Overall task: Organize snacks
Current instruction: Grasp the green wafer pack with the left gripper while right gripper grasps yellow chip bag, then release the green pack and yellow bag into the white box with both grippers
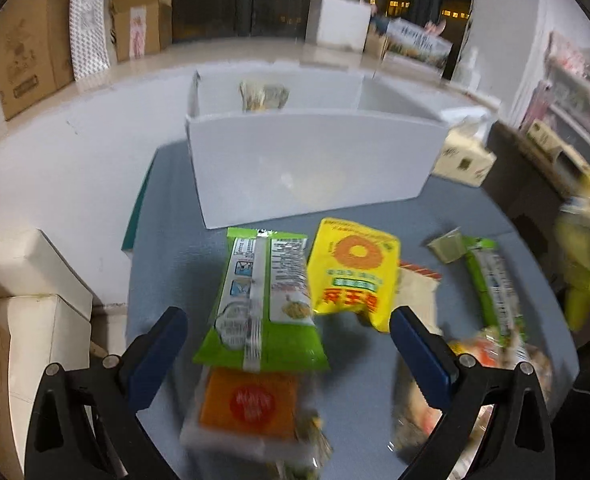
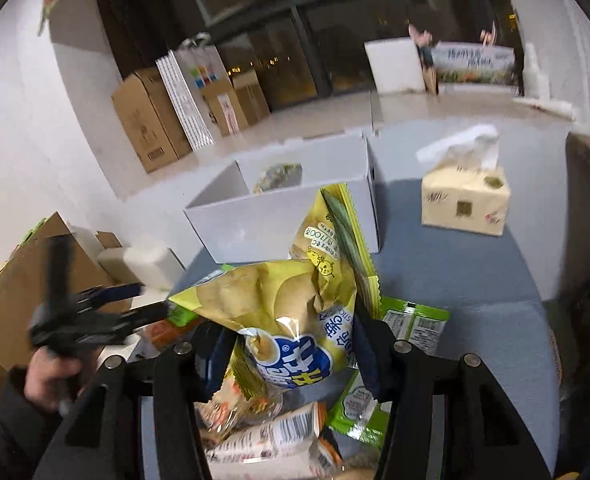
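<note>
Left wrist view: left gripper [image 1: 289, 336] with fingers spread wide, holding nothing, above a green packet [image 1: 265, 300] at frame centre; an orange packet [image 1: 251, 404] below it is blurred and partly covered. A yellow pouch [image 1: 353, 272] lies just right of the green packet. At far right a yellow-green smear cannot be identified. Right wrist view: right gripper [image 2: 291, 352] closed on a yellow chip bag [image 2: 287, 312], which hides the snacks beneath; lower packets are cut off by the frame edge. A white box [image 2: 279, 216] at upper centre holds one packet, half hidden by its wall. A tissue box [image 2: 465, 200] sits upper right. Grey-blue table [image 2: 475, 280]; cardboard boxes [image 2: 147, 120] along a dark window.
</note>
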